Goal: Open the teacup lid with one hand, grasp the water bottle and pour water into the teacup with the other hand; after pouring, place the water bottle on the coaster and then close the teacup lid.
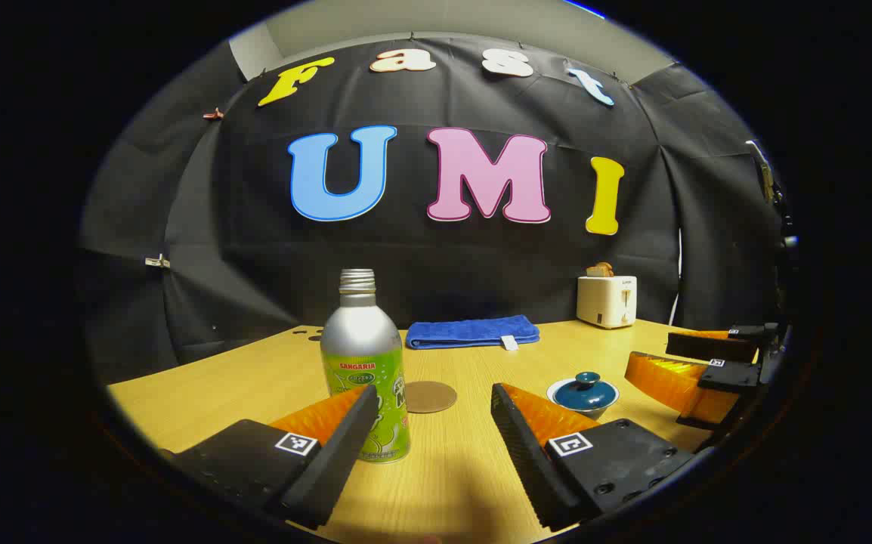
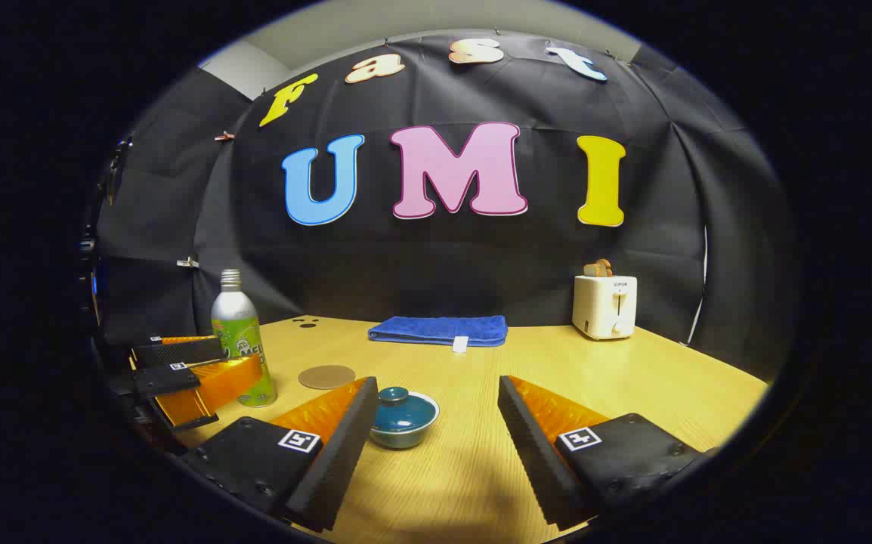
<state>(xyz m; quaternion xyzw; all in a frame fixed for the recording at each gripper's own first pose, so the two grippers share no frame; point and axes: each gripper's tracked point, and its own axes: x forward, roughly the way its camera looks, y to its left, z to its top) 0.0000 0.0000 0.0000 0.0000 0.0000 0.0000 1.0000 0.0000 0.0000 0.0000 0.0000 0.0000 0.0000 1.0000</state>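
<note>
Both grippers' jaws gape empty as I line up on the lidded teal ceramic teacup (image 2: 403,416), fragile, slippery glaze, so I'd pinch its small knob, silver-and-green metal bottle (image 1: 366,378) upright nearby.

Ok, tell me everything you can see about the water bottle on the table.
The water bottle looks like metal: a silver shoulder and threaded neck with no cap on it, and a green printed label around the body. It stands upright on the wooden table, just left of the round brown coaster and not on it. The left gripper sits near it with jaws open, not gripping.
</note>
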